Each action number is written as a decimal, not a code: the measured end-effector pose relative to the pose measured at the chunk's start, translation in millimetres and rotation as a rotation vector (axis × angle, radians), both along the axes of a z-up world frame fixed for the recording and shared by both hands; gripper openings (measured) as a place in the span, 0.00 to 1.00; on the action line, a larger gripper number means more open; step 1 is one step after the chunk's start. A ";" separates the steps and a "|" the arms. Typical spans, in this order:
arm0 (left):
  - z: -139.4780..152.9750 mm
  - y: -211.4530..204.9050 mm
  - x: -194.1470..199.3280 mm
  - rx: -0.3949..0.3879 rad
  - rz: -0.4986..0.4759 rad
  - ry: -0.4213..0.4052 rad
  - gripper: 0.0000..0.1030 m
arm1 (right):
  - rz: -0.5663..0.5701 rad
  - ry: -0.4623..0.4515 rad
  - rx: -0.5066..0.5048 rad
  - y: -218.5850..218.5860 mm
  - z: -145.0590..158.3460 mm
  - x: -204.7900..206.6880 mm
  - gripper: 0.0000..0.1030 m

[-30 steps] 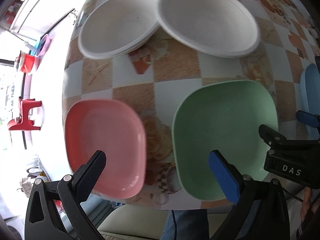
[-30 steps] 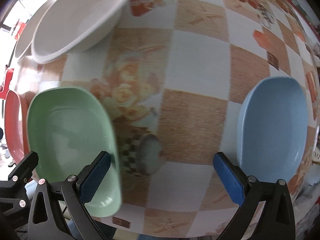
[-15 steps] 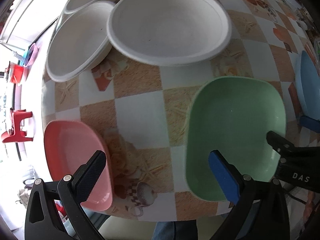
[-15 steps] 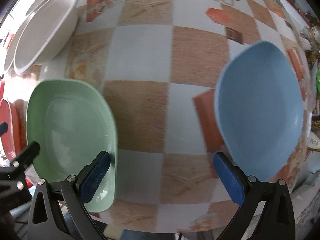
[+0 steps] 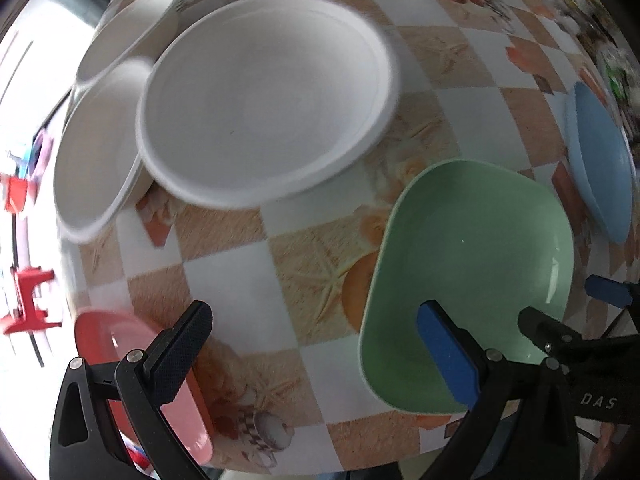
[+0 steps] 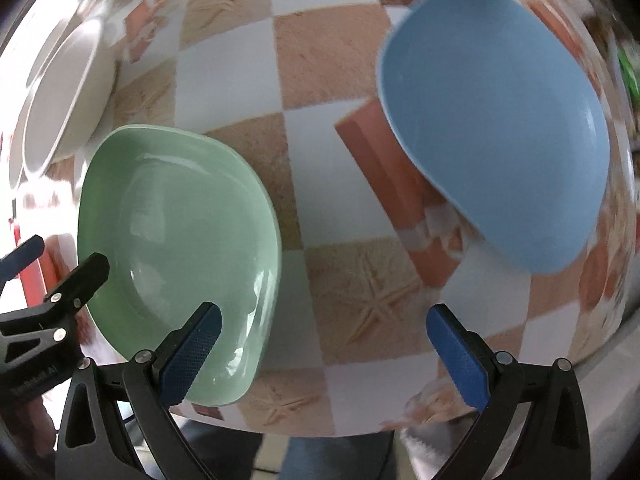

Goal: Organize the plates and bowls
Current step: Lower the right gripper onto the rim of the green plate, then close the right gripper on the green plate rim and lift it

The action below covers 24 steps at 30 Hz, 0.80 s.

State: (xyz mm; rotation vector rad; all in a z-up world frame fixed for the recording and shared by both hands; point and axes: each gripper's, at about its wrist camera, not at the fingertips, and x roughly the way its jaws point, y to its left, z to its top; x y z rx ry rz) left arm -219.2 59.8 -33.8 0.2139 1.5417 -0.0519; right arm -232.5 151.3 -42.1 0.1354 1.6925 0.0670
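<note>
**Both grippers wide, nothing held, six dishes on the bench**

My left gripper (image 5: 314,354) hangs over the near edge of the checked bench (image 5: 304,240), jaws spread wide and empty; one black finger sits in front of the pink plate (image 5: 180,412), the blue-padded one in front of the green plate (image 5: 472,272); my right gripper (image 6: 324,340) is just as wide and just as empty, its left pad over the green plate's near rim, its right pad over bare cloth below the blue plate (image 6: 496,120).

Counting now: three coloured plates, one pink, one green, one blue, all flat on the bench and apart from each other; pink at the near left corner, green near the front middle, blue off to the right; three white dishes further back, the big white plate (image 5: 264,96) in front, its left rim lying over the second white plate (image 5: 96,148), and a third white plate (image 5: 132,36) behind that, partly hidden; whether those are plates or shallow bowls I cannot tell through the blur.

Beyond the bench's left edge, something small and red (image 5: 28,300) on the bright floor.
</note>
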 end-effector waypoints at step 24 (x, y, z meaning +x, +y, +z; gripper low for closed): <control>-19.4 -31.4 33.3 -0.026 -0.102 0.025 0.94 | -0.121 0.017 0.020 -208.0 14.1 -3.9 1.00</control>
